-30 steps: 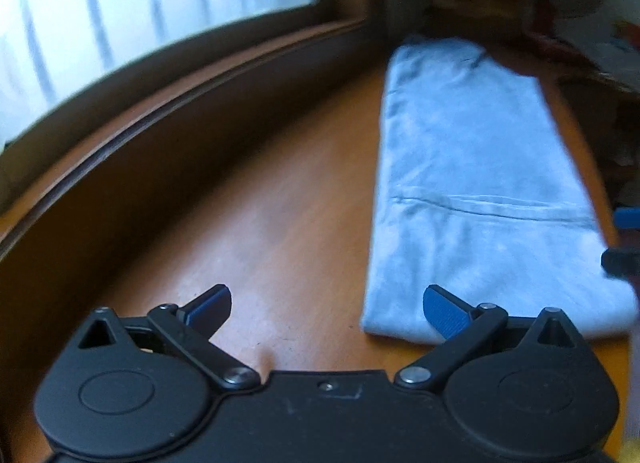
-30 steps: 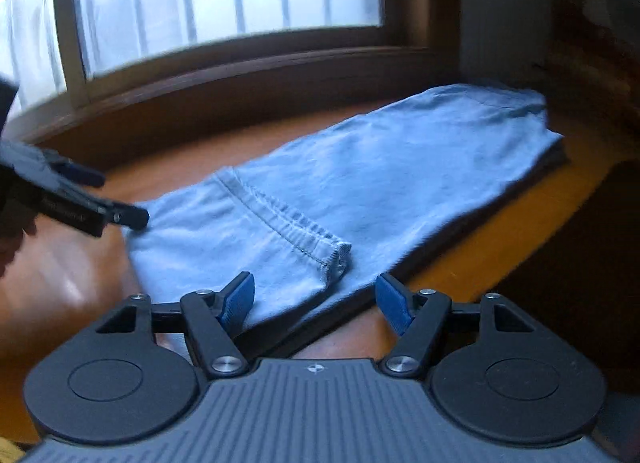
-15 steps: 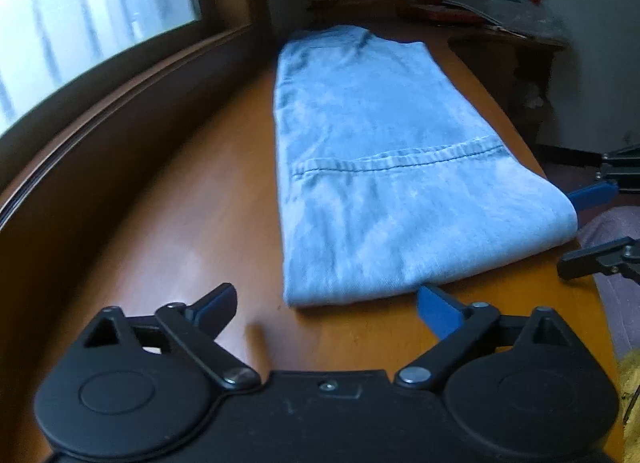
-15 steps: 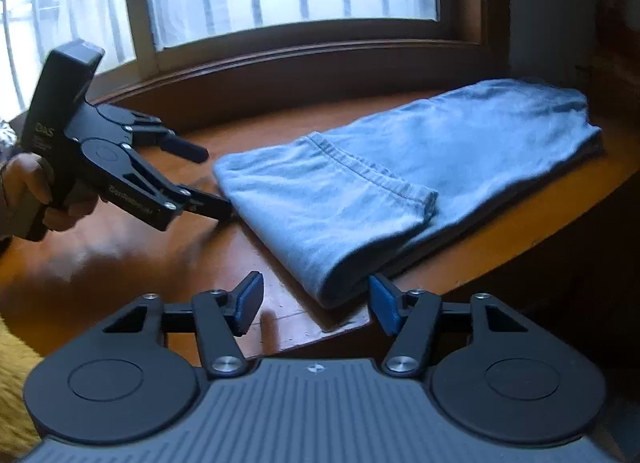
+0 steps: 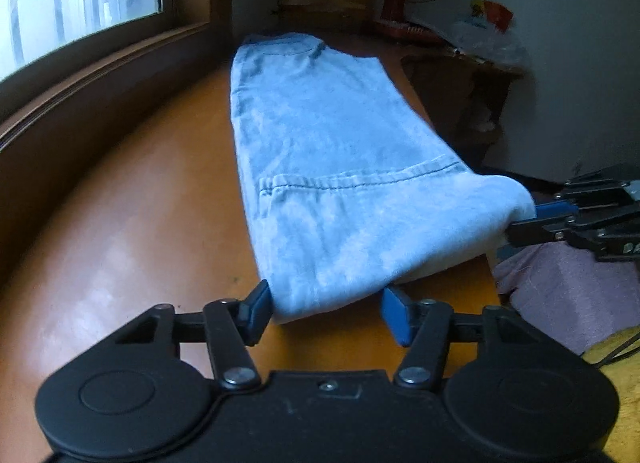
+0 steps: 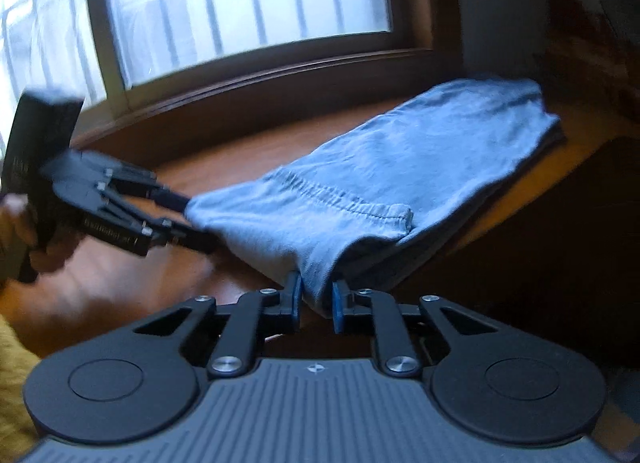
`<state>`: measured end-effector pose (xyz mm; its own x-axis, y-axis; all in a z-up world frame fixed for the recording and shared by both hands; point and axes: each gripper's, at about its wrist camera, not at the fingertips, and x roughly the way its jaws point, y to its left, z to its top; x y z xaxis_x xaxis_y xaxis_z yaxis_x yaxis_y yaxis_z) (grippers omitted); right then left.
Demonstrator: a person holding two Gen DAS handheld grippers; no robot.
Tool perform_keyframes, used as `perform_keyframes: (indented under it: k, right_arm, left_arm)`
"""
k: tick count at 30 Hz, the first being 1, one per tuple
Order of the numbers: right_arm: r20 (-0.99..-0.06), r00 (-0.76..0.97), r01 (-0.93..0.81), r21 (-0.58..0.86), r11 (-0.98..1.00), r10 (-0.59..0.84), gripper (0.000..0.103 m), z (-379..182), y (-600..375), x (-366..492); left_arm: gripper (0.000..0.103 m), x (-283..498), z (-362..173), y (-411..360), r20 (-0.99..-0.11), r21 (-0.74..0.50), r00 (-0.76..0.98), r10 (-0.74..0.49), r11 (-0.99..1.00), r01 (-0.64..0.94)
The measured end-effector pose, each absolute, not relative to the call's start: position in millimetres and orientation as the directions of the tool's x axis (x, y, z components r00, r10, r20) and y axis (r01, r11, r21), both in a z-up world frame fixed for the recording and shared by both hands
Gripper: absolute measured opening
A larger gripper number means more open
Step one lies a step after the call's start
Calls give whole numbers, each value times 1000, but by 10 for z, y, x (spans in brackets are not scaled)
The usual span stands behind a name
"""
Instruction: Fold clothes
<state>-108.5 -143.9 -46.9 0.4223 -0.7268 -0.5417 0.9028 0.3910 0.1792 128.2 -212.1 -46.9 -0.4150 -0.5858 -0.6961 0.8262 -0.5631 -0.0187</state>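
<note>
The folded light-blue jeans (image 5: 336, 167) lie lengthwise on the wooden tabletop (image 5: 152, 215) below the window (image 6: 248, 3), with the near end (the fold, just short of the stitched hem line) presented to both tools. The left tool (image 5: 326, 313) has just been closing; its blue pads straddle the near left corner of the fold, the left pad touching the cloth and the right pad still apart from it, so this tool is not yet clenched. The right tool (image 6: 316, 299) has also just been closing and now pinches the near right corner between its pads, with that corner drawn up off the tabletop. Probable next step: carry the near end toward the far waistband end to halve the stack. Risks: the left tool may close on the top layer only, letting the lower layers drag and the fold skew. An uneven lift, with one corner gripped and the other loose, would twist the stack. The right edge of the jeans lies at the tabletop edge, so a sideways pull could slide them off.
</note>
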Motion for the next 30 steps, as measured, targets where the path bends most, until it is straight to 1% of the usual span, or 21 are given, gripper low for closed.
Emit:
perform_keyframes:
  k: [1,2,3,5,6,7,8,10,11,12,15,16,17,19,30]
  right_arm:
    - [-548,427,902,195,386,-719,18,-478,-1431,-1120]
    - [-558,431,900,208,384,-709,20,-506,-1421,-1148]
    - [-568,436,898,220,382,-698,22,-535,-1411,-1175]
    - [-576,440,895,216,391,-689,29,-571,-1381,-1159]
    - [-576,440,894,207,398,-689,39,-585,-1362,-1138]
    - [-574,442,891,197,408,-689,46,-587,-1354,-1105]
    - [-571,441,890,181,418,-692,47,-591,-1345,-1059]
    - [-571,442,885,152,440,-692,46,-604,-1347,-961]
    - [-572,437,886,140,442,-694,47,-612,-1348,-937]
    - [-574,431,887,127,444,-696,47,-621,-1348,-914]
    - [-581,426,891,135,434,-694,50,-629,-1369,-956]
    - [-582,417,896,133,425,-698,54,-626,-1368,-970]
    - [-583,410,899,130,418,-701,56,-625,-1366,-990]
    - [-583,400,905,129,405,-707,67,-610,-1353,-1003]
    - [-589,388,904,93,417,-709,68,-579,-1333,-923]
  left_arm:
    - [62,1248,-496,-2109,-702,7,-395,-593,-559,829]
    - [72,1222,-508,-2103,-694,38,-377,-613,-554,832]
    - [76,1196,-520,-2098,-685,69,-359,-633,-548,834]
    - [75,1199,-523,-2155,-694,47,-366,-620,-547,836]
    - [76,1201,-524,-2184,-698,35,-371,-613,-546,837]
    - [76,1198,-525,-2203,-701,30,-372,-609,-546,838]
    - [77,1194,-526,-2221,-704,25,-372,-605,-545,838]
    - [86,1176,-533,-2248,-712,30,-365,-600,-545,838]
    - [94,1175,-543,-2246,-715,29,-359,-600,-539,842]
    - [96,1175,-553,-2244,-718,28,-354,-600,-533,846]
    - [99,1173,-561,-2219,-725,26,-339,-599,-516,856]
    - [100,1180,-559,-2212,-728,24,-338,-596,-515,857]
    - [103,1183,-558,-2203,-733,25,-334,-593,-514,857]
    - [103,1188,-561,-2192,-735,26,-328,-594,-508,861]
    - [103,1141,-558,-2195,-738,25,-290,-610,-454,891]
